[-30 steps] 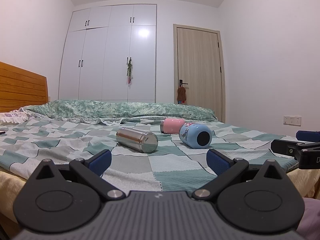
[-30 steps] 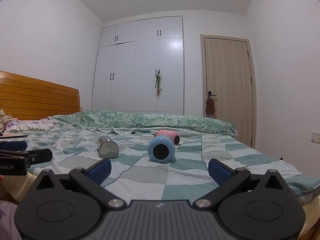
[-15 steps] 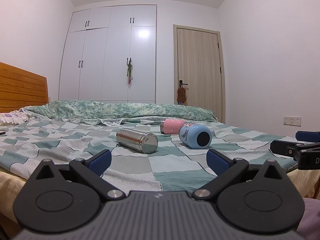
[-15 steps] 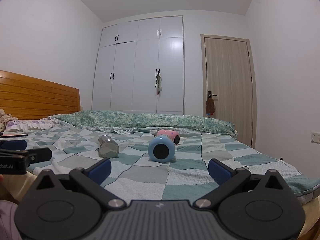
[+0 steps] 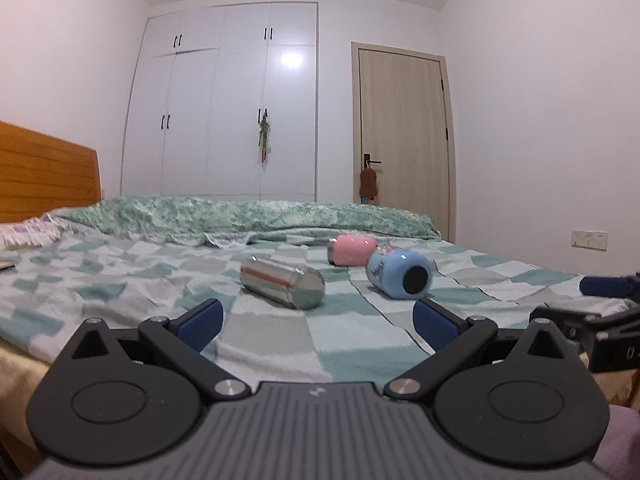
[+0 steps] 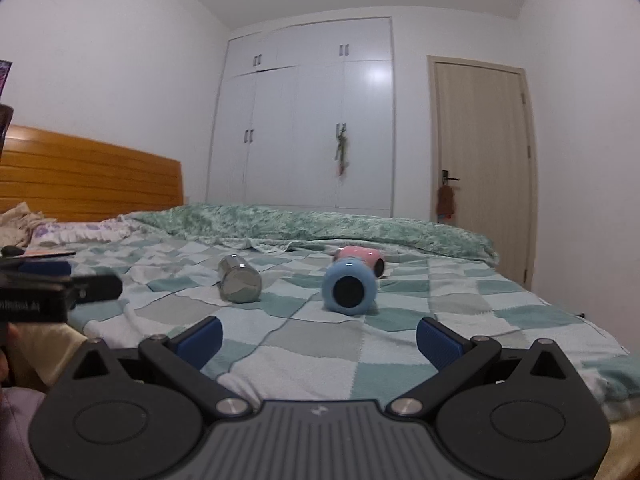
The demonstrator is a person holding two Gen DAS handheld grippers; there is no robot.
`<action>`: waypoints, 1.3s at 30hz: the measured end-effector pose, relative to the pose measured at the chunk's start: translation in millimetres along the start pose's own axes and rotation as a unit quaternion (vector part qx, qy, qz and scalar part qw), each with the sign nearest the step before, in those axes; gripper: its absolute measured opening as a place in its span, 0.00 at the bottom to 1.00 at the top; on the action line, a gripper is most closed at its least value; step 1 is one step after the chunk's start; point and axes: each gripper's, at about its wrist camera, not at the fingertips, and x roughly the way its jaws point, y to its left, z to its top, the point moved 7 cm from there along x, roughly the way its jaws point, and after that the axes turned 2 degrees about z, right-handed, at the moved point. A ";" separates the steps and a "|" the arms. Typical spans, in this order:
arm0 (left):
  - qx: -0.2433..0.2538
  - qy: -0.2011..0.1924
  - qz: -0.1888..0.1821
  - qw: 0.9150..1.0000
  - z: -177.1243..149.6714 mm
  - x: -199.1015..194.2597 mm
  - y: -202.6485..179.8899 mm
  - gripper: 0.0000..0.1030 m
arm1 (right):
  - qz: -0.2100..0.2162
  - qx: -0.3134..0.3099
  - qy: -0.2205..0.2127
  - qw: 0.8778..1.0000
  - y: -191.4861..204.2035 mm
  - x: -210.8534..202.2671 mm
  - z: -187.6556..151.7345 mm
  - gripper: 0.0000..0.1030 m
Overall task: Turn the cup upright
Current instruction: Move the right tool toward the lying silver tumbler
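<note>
Three cups lie on their sides on the checked bedspread point(image 5: 352, 332): a steel cup point(image 5: 282, 282), a blue cup point(image 5: 398, 274) with its dark end facing me, and a pink cup point(image 5: 352, 249) behind it. In the right wrist view the steel cup point(image 6: 239, 284) is left, the blue cup point(image 6: 349, 287) is centre, the pink cup point(image 6: 362, 257) is behind. My left gripper point(image 5: 318, 322) is open and empty, short of the steel cup. My right gripper point(image 6: 319, 338) is open and empty, short of the blue cup.
A rumpled green quilt point(image 5: 240, 216) lies across the far side of the bed. A wooden headboard point(image 6: 88, 180) is at the left. A white wardrobe point(image 5: 224, 108) and a door point(image 5: 404, 136) stand behind. The other gripper shows at the right edge point(image 5: 600, 312) and at the left edge point(image 6: 52, 292).
Both grippers have moved slightly forward towards the cups. The jaws stay open and the cups have not moved.
</note>
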 end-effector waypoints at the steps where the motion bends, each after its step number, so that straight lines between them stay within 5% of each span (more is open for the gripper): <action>1: 0.002 -0.002 0.002 1.000 4.5 1.1 3.7 1.00 | 0.008 0.005 0.006 1.000 1.6 5.0 2.2 1.00; 21: 0.055 0.035 0.021 0.998 54.2 97.4 105.3 1.00 | 0.104 -0.044 0.053 0.992 71.6 159.7 70.5 1.00; 39: 0.039 0.112 -0.009 0.993 33.5 221.0 165.1 1.00 | 0.117 -0.080 0.255 0.957 114.9 361.7 72.0 1.00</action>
